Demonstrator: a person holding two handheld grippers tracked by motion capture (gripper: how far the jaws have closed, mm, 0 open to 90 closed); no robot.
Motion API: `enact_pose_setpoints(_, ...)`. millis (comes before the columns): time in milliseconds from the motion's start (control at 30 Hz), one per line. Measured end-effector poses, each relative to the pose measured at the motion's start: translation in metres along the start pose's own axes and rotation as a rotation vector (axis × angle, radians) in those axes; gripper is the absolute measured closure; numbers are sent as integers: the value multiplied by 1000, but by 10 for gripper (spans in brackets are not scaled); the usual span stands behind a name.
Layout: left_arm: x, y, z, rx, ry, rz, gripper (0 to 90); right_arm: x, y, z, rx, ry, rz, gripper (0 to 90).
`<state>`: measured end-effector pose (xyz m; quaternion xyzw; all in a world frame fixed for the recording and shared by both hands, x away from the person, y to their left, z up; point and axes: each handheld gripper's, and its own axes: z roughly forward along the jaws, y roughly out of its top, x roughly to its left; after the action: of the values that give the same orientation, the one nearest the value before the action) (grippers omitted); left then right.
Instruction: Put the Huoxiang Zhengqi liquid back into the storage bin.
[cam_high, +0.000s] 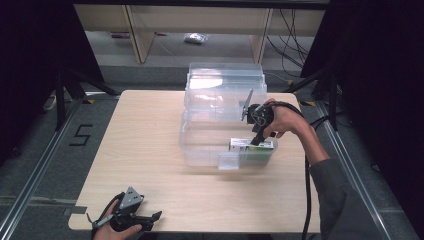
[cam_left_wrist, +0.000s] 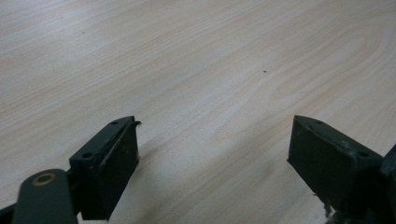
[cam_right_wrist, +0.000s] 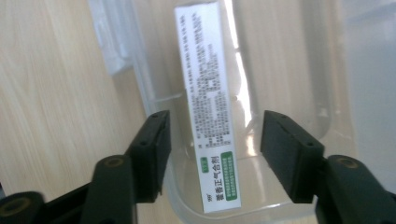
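- Work here looks like putting a small box (cam_high: 251, 145) into the clear plastic bin (cam_high: 200, 145) on the table (cam_high: 140, 150), and by my reading it is nearly finished: the box already lies inside the bin, at its near right corner.
- In the right gripper view the box (cam_right_wrist: 208, 102) is a long white carton with printed text and a green label, lying along the bin's floor close to the side wall (cam_right_wrist: 140, 74), between the two jaws but touching neither.
- The right gripper (cam_right_wrist: 215, 154) is released: its jaws stand wide apart with clear gaps on both sides of the box, so nothing is being grasped.
- What is left, as I judge it, is lifting that gripper out of the bin; the bin's lid (cam_high: 225, 80) stands tipped up at the back, and closing it may belong to the job too, though that cannot be told from here.
- In the high view the right gripper (cam_high: 256, 136) points steeply down into the bin, the person's right hand (cam_high: 282, 120) wrapped round its handle above the rim, the wrist bent and the forearm reaching in from the right edge of the table.
- The left gripper (cam_high: 150, 217) lies low at the near left edge of the table, held in the left hand (cam_high: 117, 231), well apart from the bin.
- The left gripper view shows its jaws spread wide over bare wood, holding nothing.
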<state>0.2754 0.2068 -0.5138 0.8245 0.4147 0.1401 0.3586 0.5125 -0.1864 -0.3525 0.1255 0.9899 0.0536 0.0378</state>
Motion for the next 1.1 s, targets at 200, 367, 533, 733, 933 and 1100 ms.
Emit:
enact_pose_setpoints(200, 1, 0, -1, -3, -1, 6, 156, -1, -11, -14, -133, -35, 176, 341)
enact_pose_setpoints(367, 2, 0, 0, -5, -5, 17, 155, 4, -17, -15, -190, -52, 238, 301)
enact_pose_setpoints(533, 1, 0, 0, 4, 0, 6, 155, 14, -24, -13, -225, -50, 273, 284)
enact_pose_setpoints(733, 1, 0, 0, -5, -1, 8, 155, 20, -28, -14, -258, -64, 274, 271)
enact_pose_setpoints(933, 0, 0, -1, 3, -1, 8, 155, 27, -29, -16, -287, -65, 291, 270)
enact_pose_setpoints(1100, 1, 0, 0, -5, 0, 10, 155, 34, -30, -12, -317, -66, 300, 266)
